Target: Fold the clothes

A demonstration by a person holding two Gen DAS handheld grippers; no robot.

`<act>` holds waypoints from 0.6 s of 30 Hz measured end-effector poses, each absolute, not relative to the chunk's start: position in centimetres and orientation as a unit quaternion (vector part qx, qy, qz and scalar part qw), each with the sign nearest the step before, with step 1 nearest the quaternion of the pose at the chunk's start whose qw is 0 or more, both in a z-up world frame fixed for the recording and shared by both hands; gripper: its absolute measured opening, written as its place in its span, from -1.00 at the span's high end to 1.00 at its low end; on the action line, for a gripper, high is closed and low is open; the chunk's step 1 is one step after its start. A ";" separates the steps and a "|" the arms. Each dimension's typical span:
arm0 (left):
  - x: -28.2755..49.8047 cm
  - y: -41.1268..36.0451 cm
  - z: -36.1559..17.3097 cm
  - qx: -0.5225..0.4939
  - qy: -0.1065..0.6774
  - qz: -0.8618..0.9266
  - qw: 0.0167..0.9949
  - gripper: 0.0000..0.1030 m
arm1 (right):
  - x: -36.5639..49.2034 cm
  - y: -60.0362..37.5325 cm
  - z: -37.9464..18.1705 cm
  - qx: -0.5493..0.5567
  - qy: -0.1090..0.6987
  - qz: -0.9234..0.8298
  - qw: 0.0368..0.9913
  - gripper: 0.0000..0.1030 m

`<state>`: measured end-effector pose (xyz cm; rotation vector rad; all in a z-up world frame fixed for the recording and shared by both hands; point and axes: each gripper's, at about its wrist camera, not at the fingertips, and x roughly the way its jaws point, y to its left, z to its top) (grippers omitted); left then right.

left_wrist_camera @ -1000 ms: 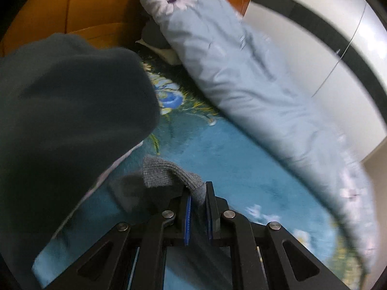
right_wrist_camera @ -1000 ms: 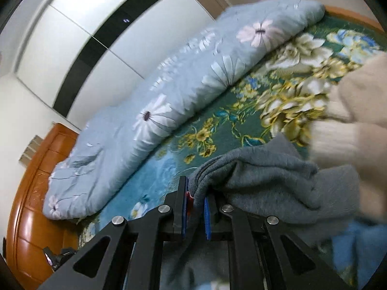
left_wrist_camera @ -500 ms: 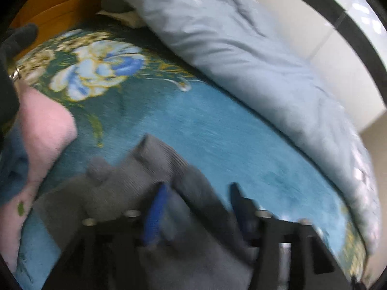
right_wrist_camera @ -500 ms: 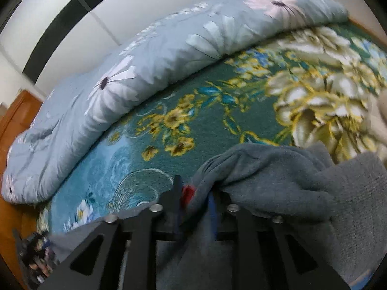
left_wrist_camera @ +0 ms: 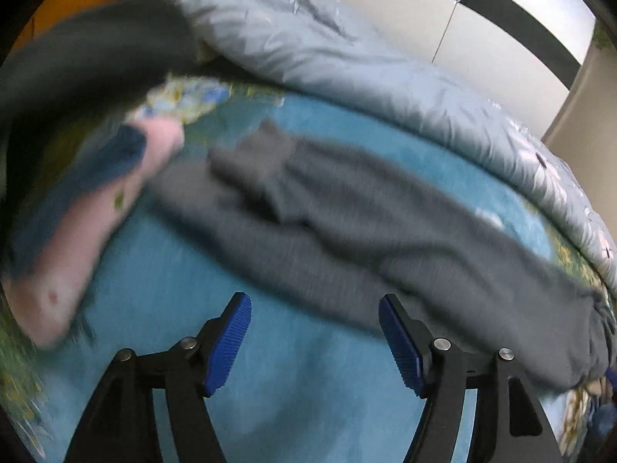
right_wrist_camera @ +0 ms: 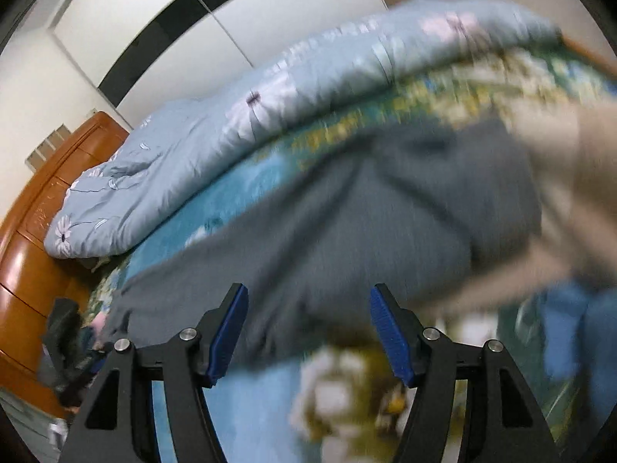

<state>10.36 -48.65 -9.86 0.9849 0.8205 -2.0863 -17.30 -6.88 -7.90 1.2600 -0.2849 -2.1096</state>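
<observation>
A grey knit garment [left_wrist_camera: 347, 223] lies stretched across the blue floral bedspread [left_wrist_camera: 300, 393]; it also shows in the right wrist view [right_wrist_camera: 385, 223], blurred by motion. My left gripper [left_wrist_camera: 314, 341] is open and empty, just short of the garment's near edge. My right gripper [right_wrist_camera: 308, 333] is open and empty, its blue pads at the garment's near edge.
A rolled light-blue floral duvet [left_wrist_camera: 366, 65] runs along the far side of the bed. A pink and blue garment [left_wrist_camera: 88, 208] and a dark garment [left_wrist_camera: 85, 65] lie at the left. A cream garment [right_wrist_camera: 570, 200] lies at the right. An orange wooden headboard [right_wrist_camera: 34, 239] stands behind.
Both grippers have let go of the grey garment and opened wide. The garment now lies spread on the bed, and both grippers have drawn back from it.
</observation>
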 end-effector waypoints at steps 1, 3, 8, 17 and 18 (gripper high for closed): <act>10.6 -48.8 -10.7 0.382 0.336 -0.793 0.334 -0.41 | -17.3 -6.5 -8.6 0.489 -0.124 -0.801 0.323 -0.30; 11.1 -49.4 -11.9 0.379 0.384 -0.777 0.325 -0.41 | -17.9 -5.7 -10.1 0.507 -0.165 -0.788 0.308 -0.30; 10.9 -51.0 -11.4 0.328 0.428 -0.779 0.321 -0.43 | -20.2 -4.0 -11.7 0.494 -0.264 -0.784 0.265 -0.30; 7.6 -53.2 -11.9 0.296 0.467 -0.776 0.304 -0.44 | -23.4 -4.3 -11.9 0.468 -0.301 -0.796 0.238 0.12; 7.6 -53.3 -11.9 0.290 0.476 -0.773 0.303 -0.44 | -23.5 -4.5 -11.8 0.469 -0.295 -0.800 0.230 0.46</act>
